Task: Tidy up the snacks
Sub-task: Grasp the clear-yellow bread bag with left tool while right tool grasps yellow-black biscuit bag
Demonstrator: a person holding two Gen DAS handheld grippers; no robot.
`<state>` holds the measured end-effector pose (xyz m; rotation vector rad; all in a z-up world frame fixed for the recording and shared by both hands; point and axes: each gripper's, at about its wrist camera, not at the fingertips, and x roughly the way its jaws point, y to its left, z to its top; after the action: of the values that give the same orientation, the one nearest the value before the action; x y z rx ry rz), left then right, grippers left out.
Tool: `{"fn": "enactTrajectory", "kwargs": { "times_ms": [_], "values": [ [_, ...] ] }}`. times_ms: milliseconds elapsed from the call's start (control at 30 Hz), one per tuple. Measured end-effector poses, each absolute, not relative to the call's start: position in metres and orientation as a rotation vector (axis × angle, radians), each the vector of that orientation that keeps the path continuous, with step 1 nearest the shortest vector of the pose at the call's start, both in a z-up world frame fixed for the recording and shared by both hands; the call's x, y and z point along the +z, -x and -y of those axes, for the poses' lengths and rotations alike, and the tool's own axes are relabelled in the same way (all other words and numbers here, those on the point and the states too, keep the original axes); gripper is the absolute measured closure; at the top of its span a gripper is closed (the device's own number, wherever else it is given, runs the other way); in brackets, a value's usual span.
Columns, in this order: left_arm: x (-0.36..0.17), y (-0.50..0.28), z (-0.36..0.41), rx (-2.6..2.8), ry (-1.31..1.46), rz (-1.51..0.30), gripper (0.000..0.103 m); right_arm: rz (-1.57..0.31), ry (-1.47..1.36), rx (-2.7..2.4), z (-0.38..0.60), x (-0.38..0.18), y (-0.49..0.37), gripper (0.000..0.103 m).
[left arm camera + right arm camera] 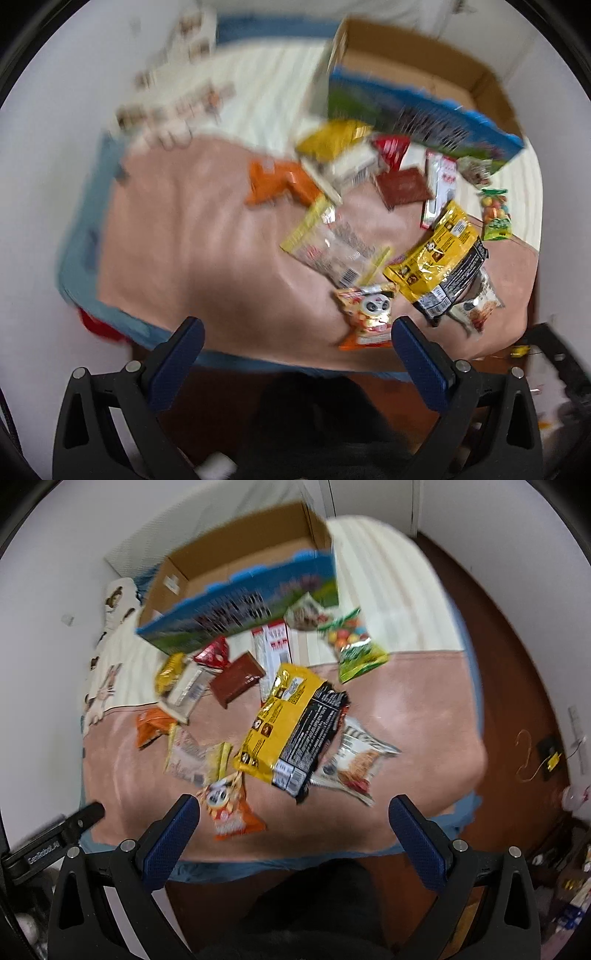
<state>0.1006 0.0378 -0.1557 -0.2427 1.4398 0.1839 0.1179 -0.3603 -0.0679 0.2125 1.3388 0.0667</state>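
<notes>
Both your left tool (297, 334) and right tool (293, 812) gape wide, holding nothing, above the pink blanket (406, 709) on the bed. Just ahead lie scattered snack packets, the big yellow-and-black foil bag (291, 727) among them, with the open brown cardboard box (236, 554) beyond.

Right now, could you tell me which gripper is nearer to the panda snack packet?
Left, probably. The panda snack packet lies just ahead of the left gripper, toward its right finger; from the right gripper it sits off its left finger.

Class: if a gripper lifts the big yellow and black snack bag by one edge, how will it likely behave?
The yellow and black bag looks glossy, so probably slippery. Its crinkled film suggests it would sag, not stay stiff. It seems puffy, likely light for its size.
</notes>
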Motion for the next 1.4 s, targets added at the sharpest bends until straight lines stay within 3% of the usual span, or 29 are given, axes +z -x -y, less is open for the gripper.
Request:
{"fn": "enactTrajectory", "kwargs": {
  "times_ms": [400,433,467,533,567,733,900,1033,1167,1400],
  "values": [
    [-0.312,-0.178,-0.060,0.220,0.863,-1.693,0.002,-1.566,-0.360,-0.041,0.340,-0.219,-0.211,0.000],
    [-0.320,-0.180,-0.060,0.221,0.906,-1.703,0.006,-1.580,-0.380,-0.049,0.340,-0.227,-0.216,0.000],
    [-0.330,-0.180,-0.060,0.226,0.960,-1.710,0.018,-1.589,-0.399,-0.051,0.338,-0.234,-0.220,0.000],
    [-0.339,-0.182,-0.059,0.236,0.990,-1.714,0.033,-1.596,-0.394,-0.074,0.333,-0.244,-0.228,0.000],
    [-0.340,-0.184,-0.056,0.239,0.971,-1.706,0.042,-1.597,-0.394,-0.081,0.331,-0.248,-0.232,0.000],
    [-0.323,-0.199,-0.033,0.215,0.735,-1.671,0.051,-1.618,-0.362,-0.113,0.318,-0.263,-0.248,0.000],
    [-0.289,-0.223,0.009,0.170,0.290,-1.592,0.052,-1.615,-0.136,-0.005,0.278,-0.255,-0.257,0.012],
    [-0.282,-0.237,0.048,0.109,-0.032,-1.566,0.050,-1.563,0.114,0.130,0.242,-0.249,-0.260,0.012],
    [-0.290,-0.241,0.062,0.086,-0.029,-1.598,0.048,-1.512,0.197,0.204,0.230,-0.242,-0.256,0.002],
    [-0.301,-0.238,0.058,0.090,0.211,-1.631,0.045,-1.630,0.079,0.122,0.244,-0.264,-0.252,0.001]
  ]
}}
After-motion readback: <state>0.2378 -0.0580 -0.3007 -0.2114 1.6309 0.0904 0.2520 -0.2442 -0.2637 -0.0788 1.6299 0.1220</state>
